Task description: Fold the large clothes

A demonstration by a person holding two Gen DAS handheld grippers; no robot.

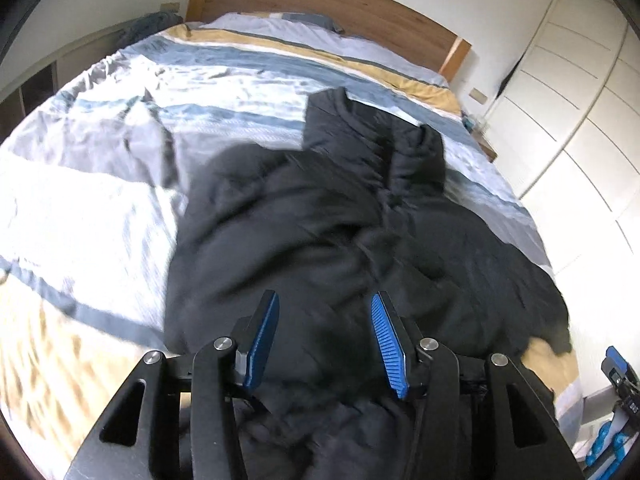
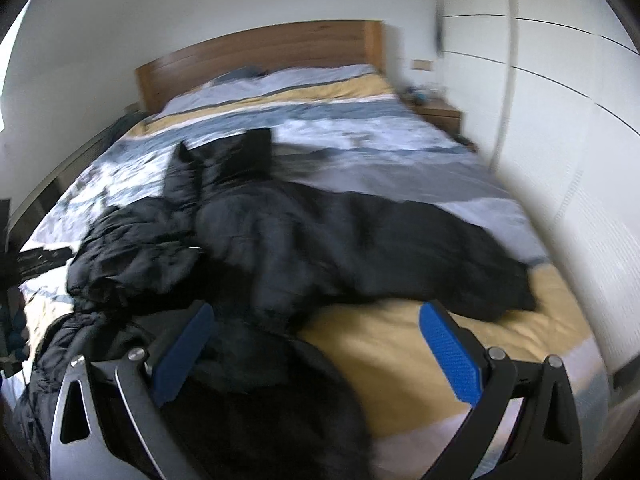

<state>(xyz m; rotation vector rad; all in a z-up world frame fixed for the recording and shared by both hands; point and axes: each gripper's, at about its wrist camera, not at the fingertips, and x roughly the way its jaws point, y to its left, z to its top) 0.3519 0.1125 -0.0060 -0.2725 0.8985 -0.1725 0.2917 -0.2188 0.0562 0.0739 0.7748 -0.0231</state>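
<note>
Folding barely begun: the jacket is spread out but still rumpled.

The bed (image 1: 100, 208) with its striped duvet fills both my views, and the black padded jacket (image 1: 320, 232) lies across its near half, collar toward the wooden headboard (image 1: 320, 0), bunched in loose heaps with no clean fold that I can see, so I judge all the folding is left. My left gripper (image 1: 324, 336) hovers over the hem, released and holding nothing; my right gripper (image 2: 316, 344) is spread wide too, empty, above cloth and yellow stripe. Both views are blurred; the sleeves and the jacket's near edge are hidden beneath my fingers.
</note>
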